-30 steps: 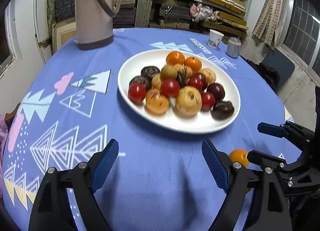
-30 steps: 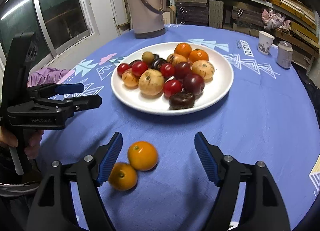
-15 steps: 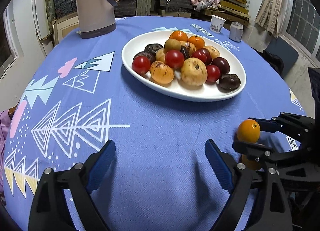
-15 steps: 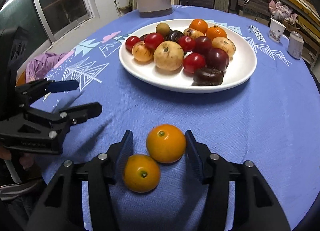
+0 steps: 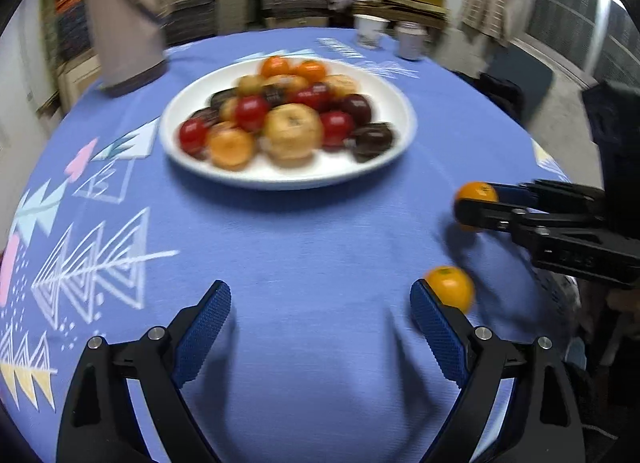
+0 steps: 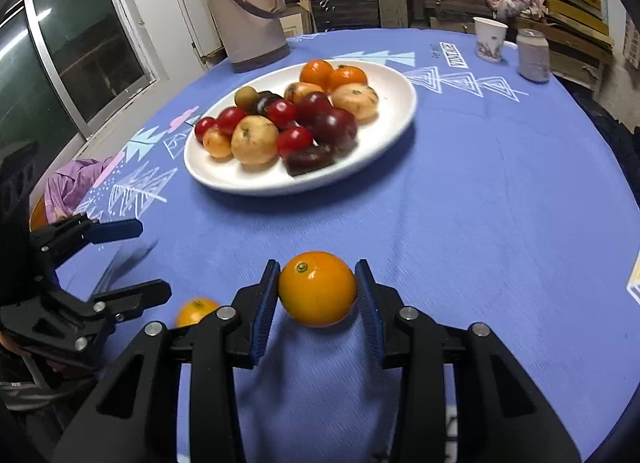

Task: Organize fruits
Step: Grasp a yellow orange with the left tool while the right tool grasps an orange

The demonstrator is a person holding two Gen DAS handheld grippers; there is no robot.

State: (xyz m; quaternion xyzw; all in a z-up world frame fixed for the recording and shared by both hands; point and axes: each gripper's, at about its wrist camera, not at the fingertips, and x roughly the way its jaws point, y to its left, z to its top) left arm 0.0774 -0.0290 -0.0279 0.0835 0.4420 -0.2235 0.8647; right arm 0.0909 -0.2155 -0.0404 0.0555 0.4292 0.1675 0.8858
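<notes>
Orange (image 6: 317, 293) – small, round, smooth, likely light and roll-prone – taken across its middle by closing right tool (image 6: 316, 297); left tool (image 5: 320, 327) wide, empty.

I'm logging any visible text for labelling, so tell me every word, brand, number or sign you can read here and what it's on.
None can be read.
Tablecloth: white block lettering printed near the paper cup, sideways and too distorted to read.
Paper cup: a faint printed pattern, no legible words.
Can: no legible label.
Left gripper: no readable marking on its body in the right wrist view.
</notes>
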